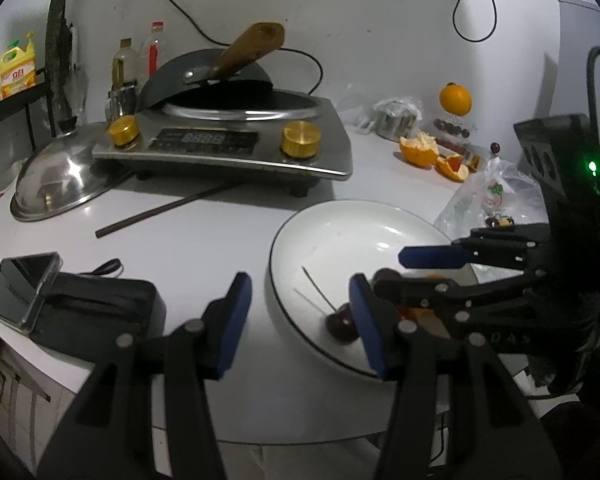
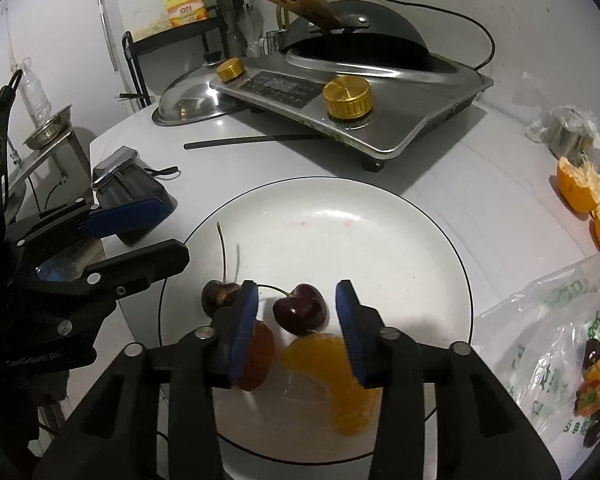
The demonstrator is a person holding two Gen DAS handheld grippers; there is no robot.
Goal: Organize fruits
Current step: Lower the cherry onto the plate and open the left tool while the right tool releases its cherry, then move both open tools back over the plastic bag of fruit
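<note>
A white plate (image 2: 340,216) with a dark rim line holds two dark cherries (image 2: 300,312) (image 2: 218,298), an orange segment (image 2: 332,364) and a reddish fruit piece (image 2: 258,360). My right gripper (image 2: 296,320) is open over the plate, its blue pads either side of one cherry, which rests on the plate. My left gripper (image 1: 300,320) is open at the plate's left rim (image 1: 276,248), with a cherry (image 1: 340,326) beside its right pad. A whole orange (image 1: 455,99) and peeled orange pieces (image 1: 420,150) lie at the back right.
An induction cooker (image 1: 228,148) with a black wok stands behind the plate. A steel lid (image 1: 56,180), a chopstick (image 1: 160,210), a black case with a phone (image 1: 24,288) lie left. A plastic bag (image 2: 560,340) lies right of the plate.
</note>
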